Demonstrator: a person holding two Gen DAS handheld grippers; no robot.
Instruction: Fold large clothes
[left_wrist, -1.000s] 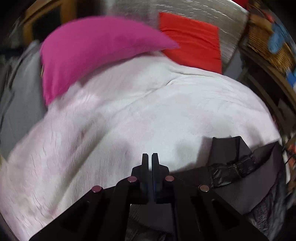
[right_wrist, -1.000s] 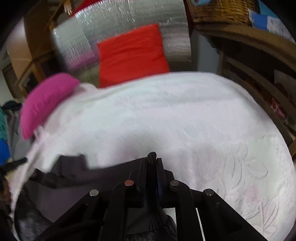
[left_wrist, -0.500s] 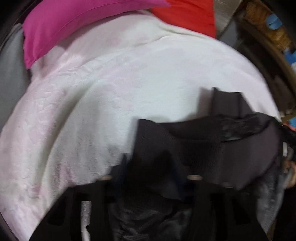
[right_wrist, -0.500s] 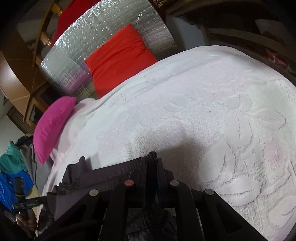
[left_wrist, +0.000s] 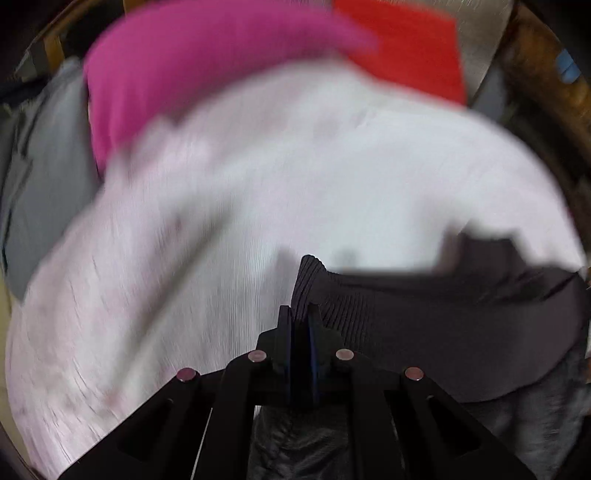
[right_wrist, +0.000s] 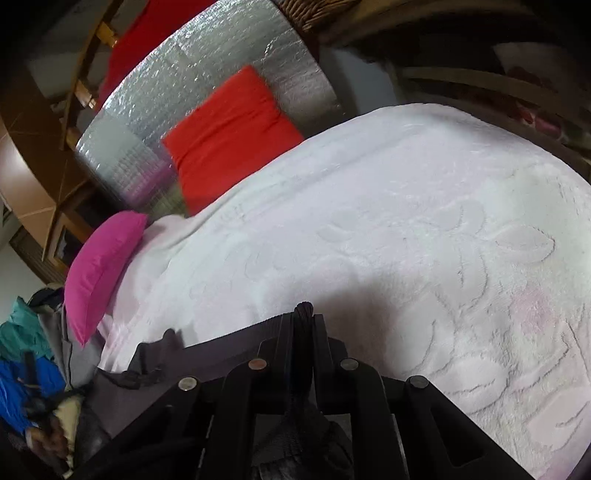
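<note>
Soft daylight, left view motion-blurred

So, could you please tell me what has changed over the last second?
Both grippers stay shut on the dark garment: the left gripper on its ribbed hem, the right gripper on the other end. The stretched edge has been carried further over the white blanket. The pink pillow and red cushion have not moved.

garment (left_wrist: 424, 317): dark ribbed knit | bedspread (right_wrist: 406, 229): white embossed plush
</note>
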